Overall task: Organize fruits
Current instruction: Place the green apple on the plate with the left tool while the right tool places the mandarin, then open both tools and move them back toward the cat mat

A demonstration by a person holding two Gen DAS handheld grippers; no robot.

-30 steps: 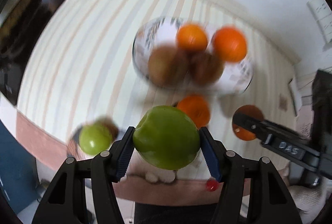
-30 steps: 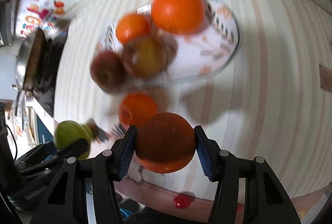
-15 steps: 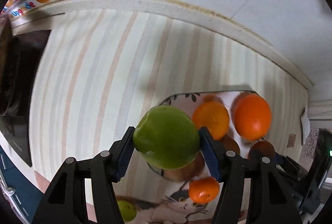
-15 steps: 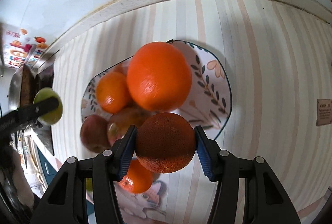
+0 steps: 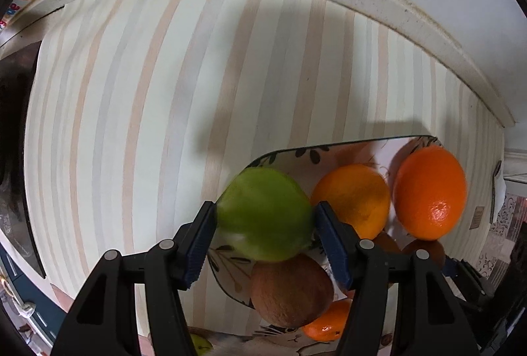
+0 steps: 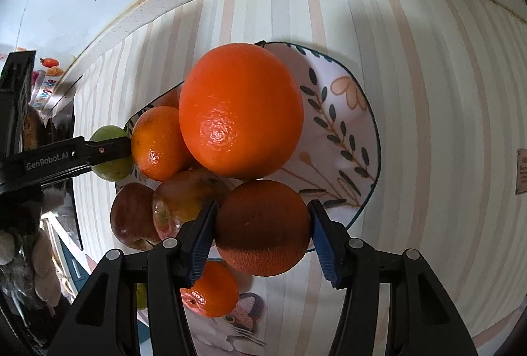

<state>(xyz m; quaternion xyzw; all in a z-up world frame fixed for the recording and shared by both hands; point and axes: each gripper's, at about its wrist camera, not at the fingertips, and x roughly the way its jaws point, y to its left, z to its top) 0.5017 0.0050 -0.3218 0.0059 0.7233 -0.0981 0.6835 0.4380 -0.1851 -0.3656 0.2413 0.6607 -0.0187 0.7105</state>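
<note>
**Mara:** Over the plate's left edge, the green apple (image 5: 263, 213) sits clamped between the left gripper's (image 5: 265, 244) blue pads, and the dark orange (image 6: 262, 227) is pinched the same way in the right gripper (image 6: 262, 240), just above the near rim of the patterned plate (image 6: 346, 112).

**Jon:** What worries you?

**Mara:** That plate is crowded. A big orange (image 6: 240, 110) rides on top of a smaller orange (image 6: 158, 143) and two reddish apples (image 6: 184, 201). Set another round fruit against that heap and I'd expect something to roll off over the shallow rim onto the striped countertop (image 5: 131, 92). The apple hangs right at the edge, so a release there could send it outward.

**Jon:** And the two tools?

**Mara:** Close together. The left one shows in the right wrist view, just beside the small orange; they could knock each other.

**Jon:** Changed in the last half second?

**Mara:** Both have closed in. The plate fills more of each view, and the big orange looms larger ahead of the right gripper. A tangerine (image 6: 210, 288) lies on the cat-print mat (image 6: 237, 323), as it did then.
</note>
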